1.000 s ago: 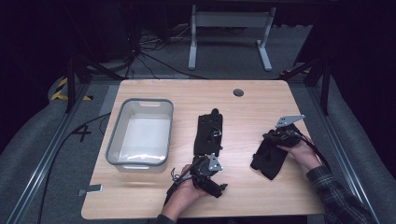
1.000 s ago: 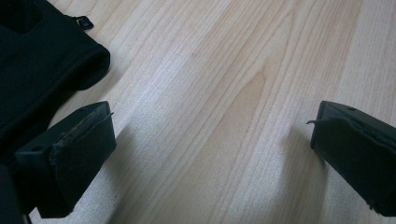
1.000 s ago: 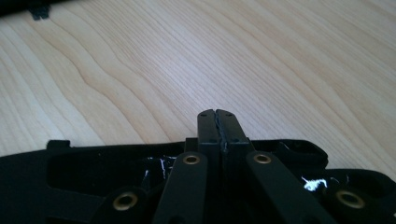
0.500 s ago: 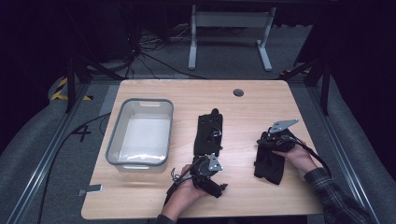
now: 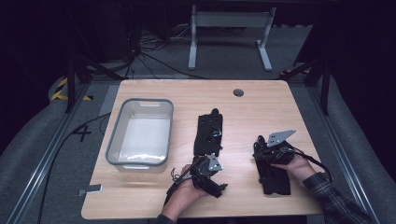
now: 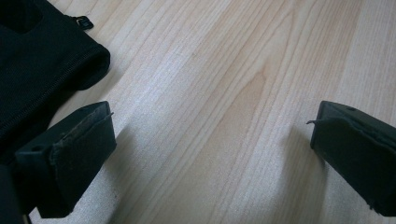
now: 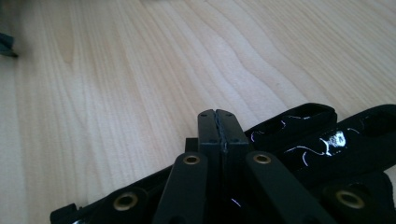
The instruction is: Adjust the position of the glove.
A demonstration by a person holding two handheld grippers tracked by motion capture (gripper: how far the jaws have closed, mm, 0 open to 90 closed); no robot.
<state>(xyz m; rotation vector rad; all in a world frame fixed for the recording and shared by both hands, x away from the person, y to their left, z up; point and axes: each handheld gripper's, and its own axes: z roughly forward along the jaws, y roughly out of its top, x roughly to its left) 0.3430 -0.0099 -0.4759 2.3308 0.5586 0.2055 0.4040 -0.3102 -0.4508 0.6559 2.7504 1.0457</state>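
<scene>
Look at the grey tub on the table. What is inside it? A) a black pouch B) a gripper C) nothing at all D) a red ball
C: in the high view the tub shows just its bare pale bottom, while the black pouch lies outside it on the table, to its right.

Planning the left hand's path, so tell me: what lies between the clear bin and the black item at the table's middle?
Bare wooden tabletop, seen in the high view, separates the clear bin from the black item.

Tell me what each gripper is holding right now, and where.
Left gripper: open, nothing held. Right gripper: jaws shut above the black pouch; a grip cannot be told.
</scene>
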